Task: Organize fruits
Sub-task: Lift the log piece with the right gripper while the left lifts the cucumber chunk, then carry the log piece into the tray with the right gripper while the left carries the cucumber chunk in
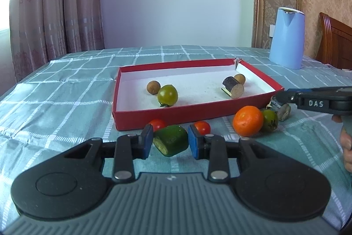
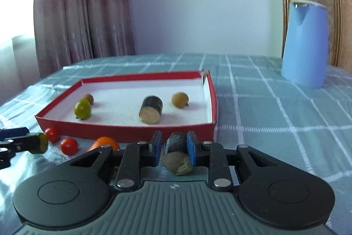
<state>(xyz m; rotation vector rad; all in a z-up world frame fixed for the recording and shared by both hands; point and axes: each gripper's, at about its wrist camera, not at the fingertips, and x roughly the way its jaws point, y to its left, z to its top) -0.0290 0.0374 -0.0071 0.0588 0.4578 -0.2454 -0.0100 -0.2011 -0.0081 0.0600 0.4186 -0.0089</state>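
My left gripper [image 1: 170,142] is shut on a green cucumber piece [image 1: 171,139], just in front of the red box [image 1: 167,119]. My right gripper [image 2: 174,148] is shut on a dark eggplant piece [image 2: 176,152] near the box's right front corner [image 2: 211,131]. In the box lie a green tomato [image 1: 167,95], two brown longans [image 1: 153,87] [image 1: 239,78] and another eggplant piece [image 1: 233,87]. On the cloth in front lie two red cherry tomatoes [image 1: 157,124] [image 1: 202,127], an orange [image 1: 248,120] and a small green fruit [image 1: 269,120].
A light blue jug [image 1: 287,37] stands at the back right of the table, also in the right wrist view [image 2: 304,43]. A checked green cloth [image 1: 66,91] covers the table. A wooden chair back [image 1: 334,41] is at the far right. Curtains hang at the back left.
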